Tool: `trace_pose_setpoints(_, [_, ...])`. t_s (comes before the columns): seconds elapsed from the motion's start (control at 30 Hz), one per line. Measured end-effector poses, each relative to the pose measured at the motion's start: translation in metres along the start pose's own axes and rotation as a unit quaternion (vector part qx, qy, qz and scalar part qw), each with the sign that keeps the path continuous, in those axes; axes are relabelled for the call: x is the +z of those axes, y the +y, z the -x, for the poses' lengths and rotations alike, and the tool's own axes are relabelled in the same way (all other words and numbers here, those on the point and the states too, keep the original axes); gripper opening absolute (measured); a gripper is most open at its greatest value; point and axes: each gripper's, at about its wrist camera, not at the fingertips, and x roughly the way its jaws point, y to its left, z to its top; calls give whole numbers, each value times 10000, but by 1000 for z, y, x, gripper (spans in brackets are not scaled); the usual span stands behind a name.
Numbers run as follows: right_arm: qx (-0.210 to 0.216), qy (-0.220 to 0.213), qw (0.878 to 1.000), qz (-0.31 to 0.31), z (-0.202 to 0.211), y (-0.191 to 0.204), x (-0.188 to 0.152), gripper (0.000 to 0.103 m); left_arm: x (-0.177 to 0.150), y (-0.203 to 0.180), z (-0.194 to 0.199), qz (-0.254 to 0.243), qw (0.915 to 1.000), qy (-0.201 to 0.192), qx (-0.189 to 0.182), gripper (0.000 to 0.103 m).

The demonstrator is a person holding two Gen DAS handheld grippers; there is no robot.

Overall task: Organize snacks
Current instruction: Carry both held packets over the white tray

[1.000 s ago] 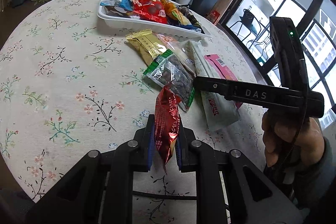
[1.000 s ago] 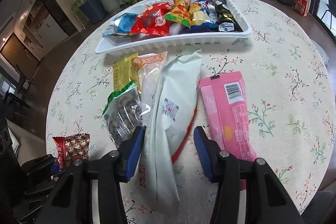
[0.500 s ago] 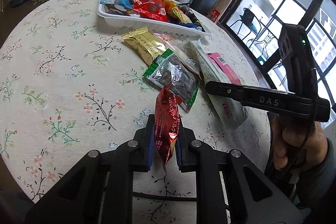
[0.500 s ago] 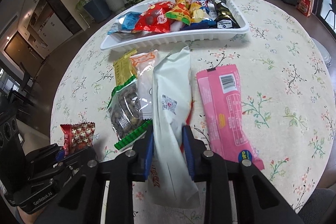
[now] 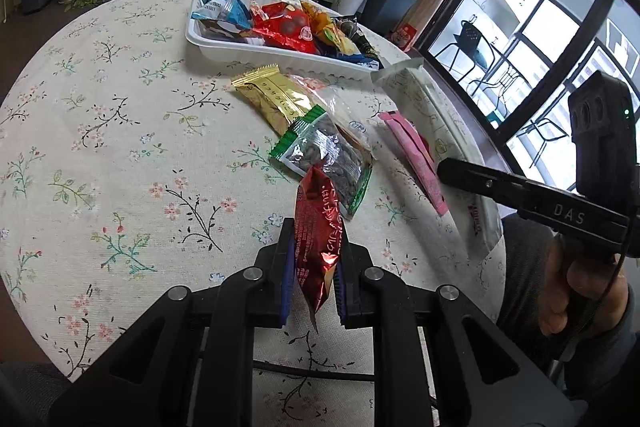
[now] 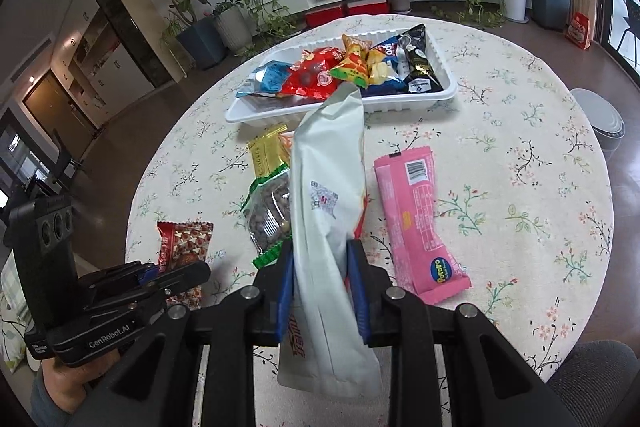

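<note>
Since a second earlier, right gripper [image 6: 320, 287] closed on the white pouch [image 6: 328, 187], lifting it near the tray [image 6: 450, 95]; light and floppy, it sagged, gripped low. Left gripper [image 5: 314, 267] pinched the red packet [image 5: 318, 227].

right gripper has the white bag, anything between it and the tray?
Nothing visible blocks it. The white bag, held in the right gripper, already points its far end at the tray's near rim. The gold packet and pink packet lie flat to either side.
</note>
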Motion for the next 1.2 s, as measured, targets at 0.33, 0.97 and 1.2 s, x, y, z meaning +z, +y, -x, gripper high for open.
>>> trace_pose_setpoints(0.33, [-8,-291,9993,-214,19,-21,15,28,22,10,20,130,9996,-213,-124,15])
trace_pose_setpoints(0.97, [-402,-1109,9926,290,23,-46,167,28,218,28,1,-261,9981,-547,84,15])
trace_pose_setpoints(1.2, [-540,-760,9939,582,-37,-42,206,28,272,45,-61,-315,9990,-106,301,15])
